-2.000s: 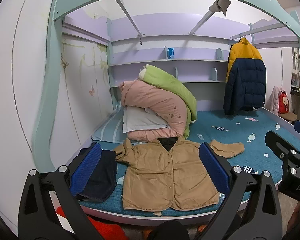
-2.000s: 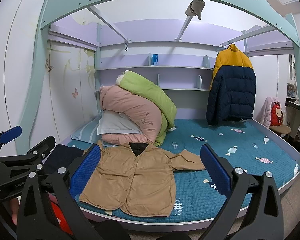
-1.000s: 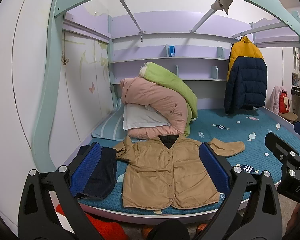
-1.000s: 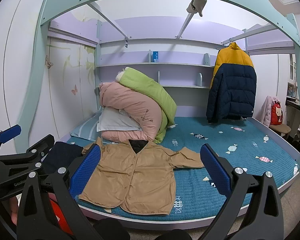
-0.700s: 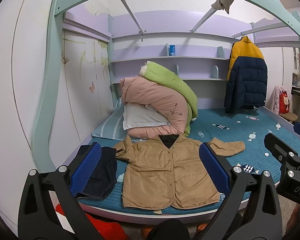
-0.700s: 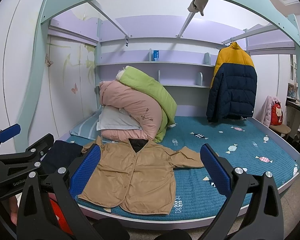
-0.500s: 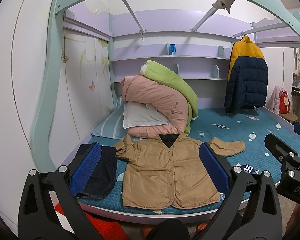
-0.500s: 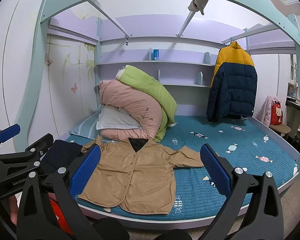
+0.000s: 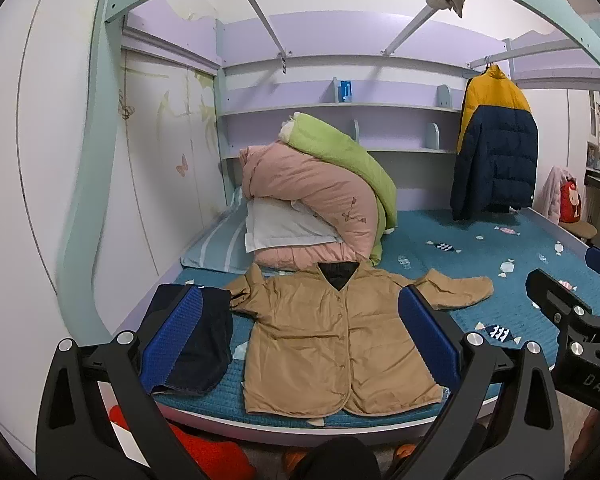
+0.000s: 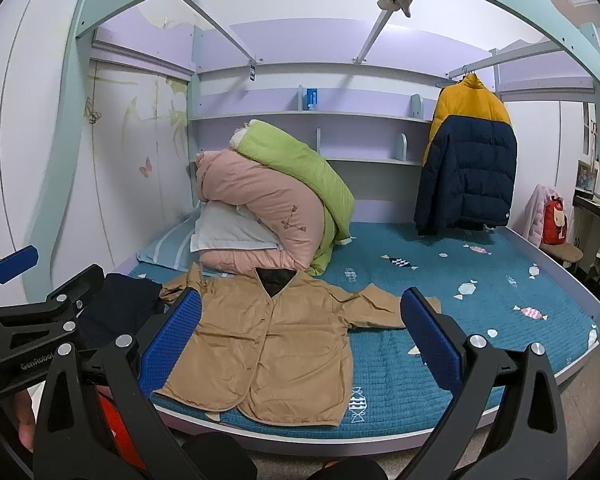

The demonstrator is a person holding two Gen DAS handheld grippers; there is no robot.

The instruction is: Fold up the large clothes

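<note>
Jacket: the tan jacket [image 9: 332, 332] lies flat and face up on the teal bedspread [image 9: 508, 280], hem at the near edge of the bed, collar toward the bedding pile, one sleeve stretched out to the side, the other bunched by the shoulder
Left gripper: the left gripper [image 9: 300, 344] hangs in the air short of the bed, fingers wide apart, nothing between them
Right gripper: the right gripper [image 10: 300, 344] is just as far back, fingers spread wide, empty
Neighbours: a dark garment [image 9: 196, 344] lies just beside the jacket, by its bunched sleeve; the pink and green quilts [image 9: 320, 200] are stacked right behind the collar
Progress: I'd say no fold has begun; both tools have yet to touch cloth
Risk, left side: the bunched sleeve sits close to the dark garment, so a careless pinch there could catch both cloths and drag the wrong one along
Risk, fabric: it looks thin and slippery, so a shallow pinch may take only the top layer and the front would peel open
Risk, edge: the hem lies at the mattress edge; pulling toward the room could slide the whole jacket off
</note>
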